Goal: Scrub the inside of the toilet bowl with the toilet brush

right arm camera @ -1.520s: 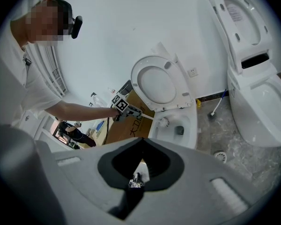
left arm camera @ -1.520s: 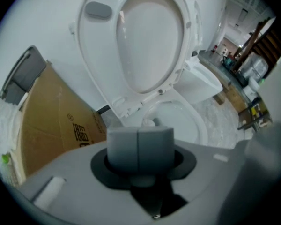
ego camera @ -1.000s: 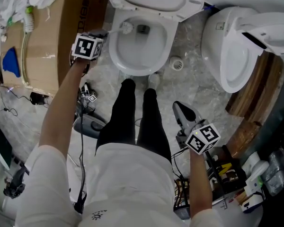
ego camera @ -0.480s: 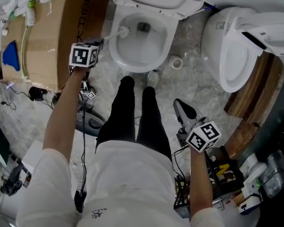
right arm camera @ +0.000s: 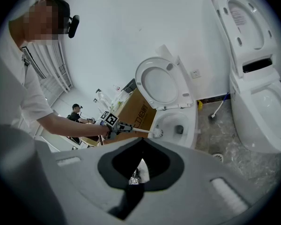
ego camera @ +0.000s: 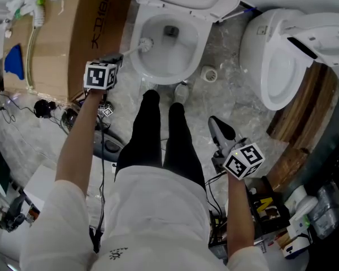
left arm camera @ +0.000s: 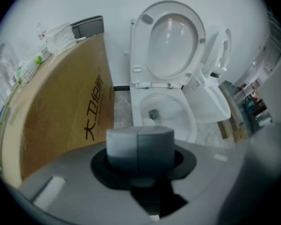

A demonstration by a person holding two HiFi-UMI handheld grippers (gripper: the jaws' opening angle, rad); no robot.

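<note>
The left claw (ego camera: 115, 57) pinches the toilet brush (ego camera: 145, 42), whose head sits ahead of it inside the toilet bowl (ego camera: 158, 79), while the right claw (ego camera: 218, 130) is pressed together, empty.

White porcelain against tan card and grey stone.
The toilet bowl (ego camera: 158, 66) and toilet brush (ego camera: 146, 43) are both plain white. The cardboard box (ego camera: 73, 33) is tan with black characters and the floor (ego camera: 226, 89) is mottled grey. The left gripper (ego camera: 118, 56) and right gripper (ego camera: 213, 123) have black-and-white squared cubes.
</note>
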